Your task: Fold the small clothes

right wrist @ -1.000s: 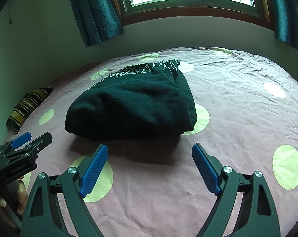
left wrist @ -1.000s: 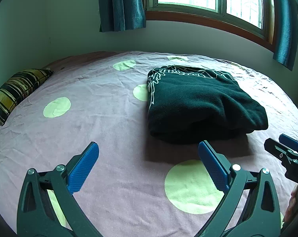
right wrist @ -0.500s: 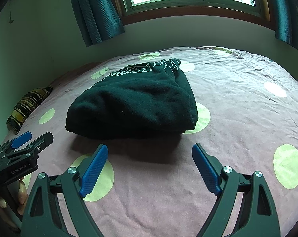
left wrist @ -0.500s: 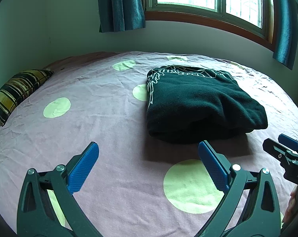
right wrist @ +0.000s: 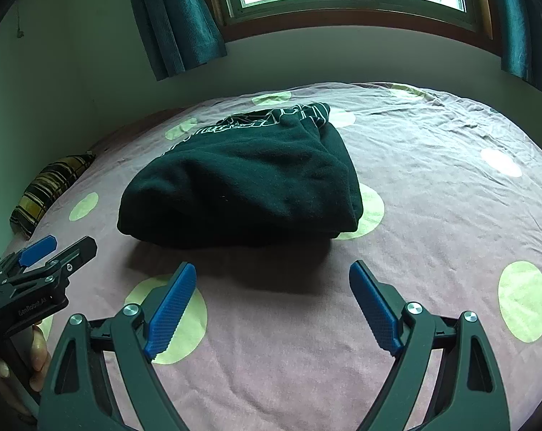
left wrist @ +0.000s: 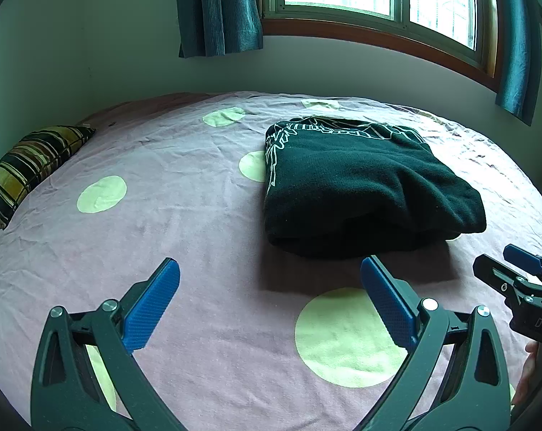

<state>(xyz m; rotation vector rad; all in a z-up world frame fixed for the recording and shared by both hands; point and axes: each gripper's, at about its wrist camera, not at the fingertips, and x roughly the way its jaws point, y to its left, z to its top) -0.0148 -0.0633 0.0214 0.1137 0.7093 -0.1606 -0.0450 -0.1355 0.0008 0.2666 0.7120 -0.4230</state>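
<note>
- Lying on bed (left wrist: 185,215): 1 folded dark green garment (left wrist: 360,194), mid-bed, ahead of both tools, touching neither.
- Long axis runs near edge to window side; printed end faces the window wall, plain rounded fold faces tools.
- 2 tools: left tool (left wrist: 269,301) & right tool (right wrist: 272,303), both w/ jaws spread wide, nothing between pads.
- 1 striped pillow (left wrist: 30,165) at far left; 2 curtains.
</note>
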